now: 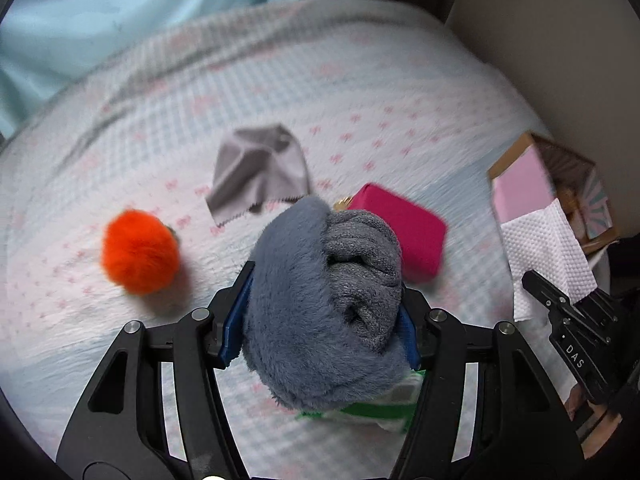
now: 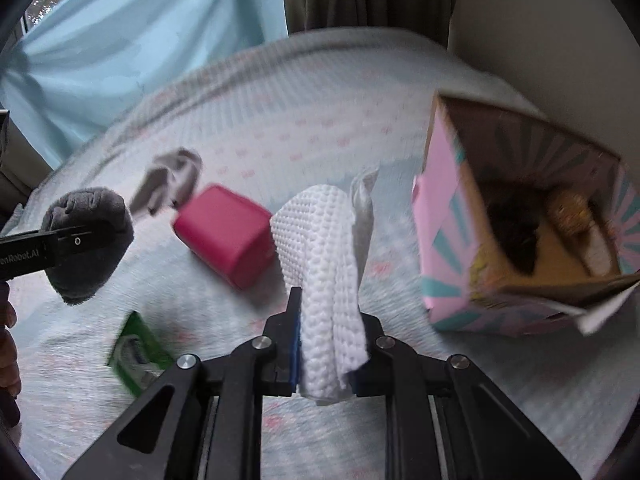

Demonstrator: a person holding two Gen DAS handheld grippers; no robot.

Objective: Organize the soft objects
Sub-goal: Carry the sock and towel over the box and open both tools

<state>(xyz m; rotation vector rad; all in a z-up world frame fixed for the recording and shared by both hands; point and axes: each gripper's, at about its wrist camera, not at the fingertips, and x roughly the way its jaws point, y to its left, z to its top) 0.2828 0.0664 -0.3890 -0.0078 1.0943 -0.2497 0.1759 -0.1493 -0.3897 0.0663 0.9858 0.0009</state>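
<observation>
My left gripper [image 1: 320, 312] is shut on a rolled grey-blue fuzzy sock [image 1: 320, 300] and holds it above the bed; it also shows in the right wrist view [image 2: 86, 240]. My right gripper [image 2: 332, 340] is shut on a folded white paper towel [image 2: 324, 264], seen too in the left wrist view [image 1: 548, 252], just left of an open pink cardboard box [image 2: 444, 220]. On the bed lie an orange pompom [image 1: 140, 252], a grey cloth [image 1: 260, 172] and a magenta pouch [image 1: 408, 232].
The bed [image 1: 360, 92] has a pale checked cover. A green packet [image 2: 136, 352] lies under the left gripper. The box [image 1: 520, 184] holds dark and yellowish items. A blue curtain [image 2: 140, 52] hangs at the back, a wall at right.
</observation>
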